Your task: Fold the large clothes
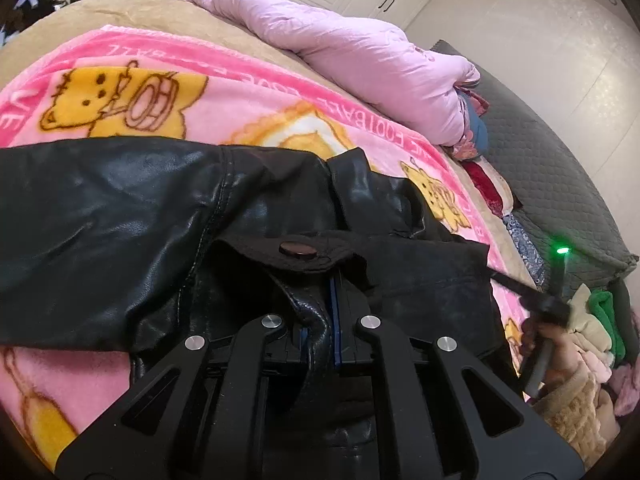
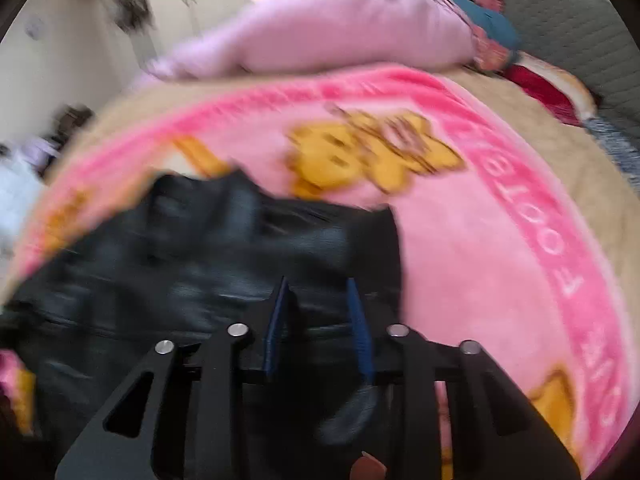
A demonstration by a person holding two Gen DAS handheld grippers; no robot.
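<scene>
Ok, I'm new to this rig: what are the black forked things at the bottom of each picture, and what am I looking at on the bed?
Those are two hand-held grippers, each with a camera looking along its two blue-padded fingers. One picture is from the left gripper, the other, blurred, from the right gripper. On the bed a pink cartoon blanket is spread, with a black leather jacket lying on it and a lilac quilt bundled behind. The left one is pinched shut on a fold of the jacket. The right one stands open over the jacket, gripping nothing that I can see.
</scene>
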